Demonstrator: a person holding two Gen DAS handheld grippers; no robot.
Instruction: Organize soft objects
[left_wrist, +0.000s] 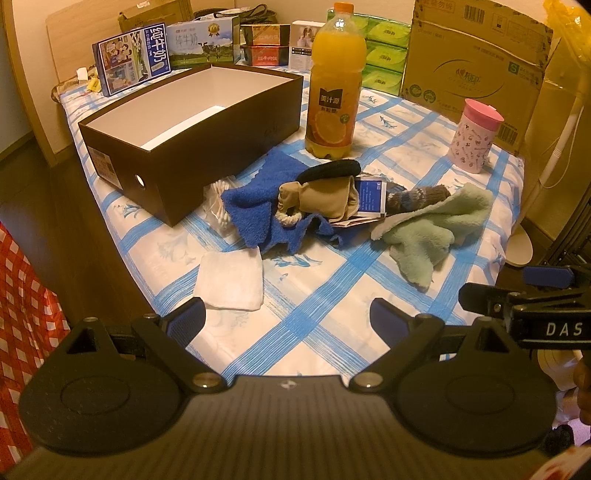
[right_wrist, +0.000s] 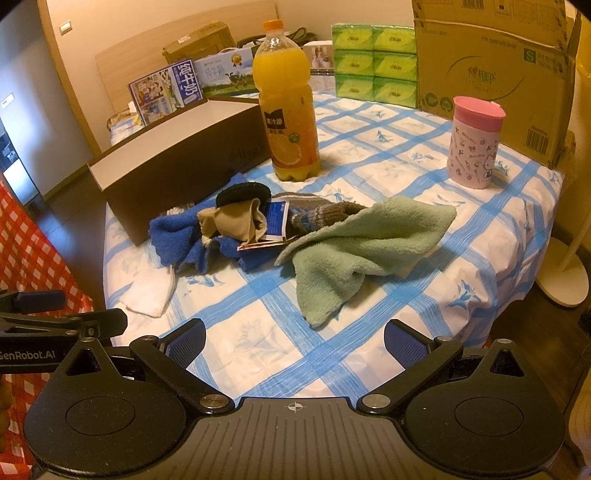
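A heap of soft things lies mid-table: a blue towel (left_wrist: 251, 206) (right_wrist: 173, 230), a beige cloth pouch (left_wrist: 321, 199) (right_wrist: 232, 219), a black hair band (left_wrist: 330, 168) (right_wrist: 242, 192), a knitted sock (left_wrist: 417, 195) (right_wrist: 321, 212), a blue packet (left_wrist: 371, 195) (right_wrist: 277, 218) and a green fleece cloth (left_wrist: 432, 229) (right_wrist: 358, 243). A white folded cloth (left_wrist: 231, 280) (right_wrist: 149, 293) lies nearer. The brown open box (left_wrist: 207, 147) (right_wrist: 177, 173) stands left, nothing visible inside. My left gripper (left_wrist: 286, 319) and right gripper (right_wrist: 293, 338) hover open over the near table edge, holding nothing.
An orange juice bottle (left_wrist: 334, 85) (right_wrist: 290, 107) stands behind the heap, a pink-lidded cup (left_wrist: 474, 134) (right_wrist: 474, 142) at the right. Milk cartons (left_wrist: 133, 62), green tissue packs (right_wrist: 373, 62) and a big cardboard carton (left_wrist: 476, 62) (right_wrist: 491, 70) line the back. Red checked fabric (left_wrist: 22, 295) hangs left.
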